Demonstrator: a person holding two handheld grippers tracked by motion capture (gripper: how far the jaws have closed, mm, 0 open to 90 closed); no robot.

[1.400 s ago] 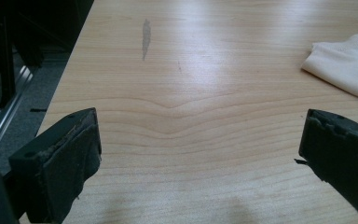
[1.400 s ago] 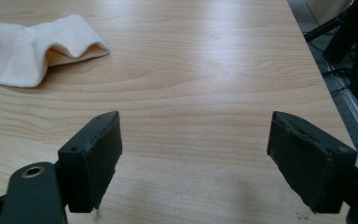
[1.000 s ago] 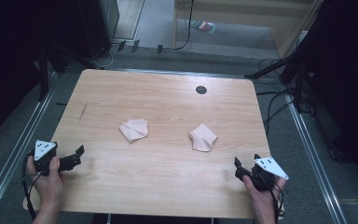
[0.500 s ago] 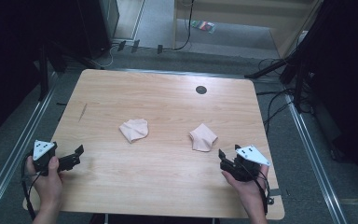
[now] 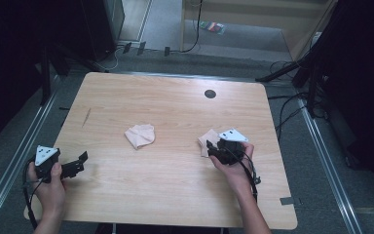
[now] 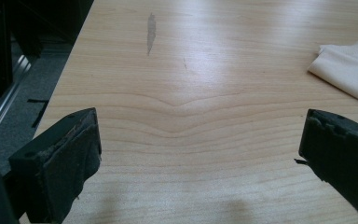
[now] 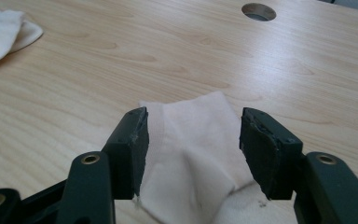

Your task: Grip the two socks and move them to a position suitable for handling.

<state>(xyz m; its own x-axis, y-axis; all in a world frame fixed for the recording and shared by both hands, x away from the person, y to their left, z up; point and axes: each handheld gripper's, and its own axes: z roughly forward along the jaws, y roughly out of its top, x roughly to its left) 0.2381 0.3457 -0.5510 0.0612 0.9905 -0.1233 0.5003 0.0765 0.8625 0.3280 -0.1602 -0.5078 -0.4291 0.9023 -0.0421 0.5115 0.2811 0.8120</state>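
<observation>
Two small crumpled pale cloths lie on the wooden table [image 5: 175,195]. The left cloth [image 5: 140,135] sits near the middle, and its edge [image 6: 349,65] lies ahead and to the right of my left gripper. My left gripper [image 5: 80,163] rests open near the table's front left edge, jaws wide apart [image 6: 200,149] over bare wood. My right gripper [image 5: 214,148] is at the right cloth [image 5: 206,138] and hides part of it. Its jaws [image 7: 193,144] stand open on either side of that cloth [image 7: 191,116], a raised fold between them.
A round hole [image 5: 210,93] is in the table's far part, also seen ahead of my right gripper [image 7: 258,11]. A dark streak [image 5: 86,117] marks the left side. Metal rails and cables run along the floor on both sides.
My right gripper has moved forward and left from the table's near right edge to the right cloth. The left gripper has barely moved.
</observation>
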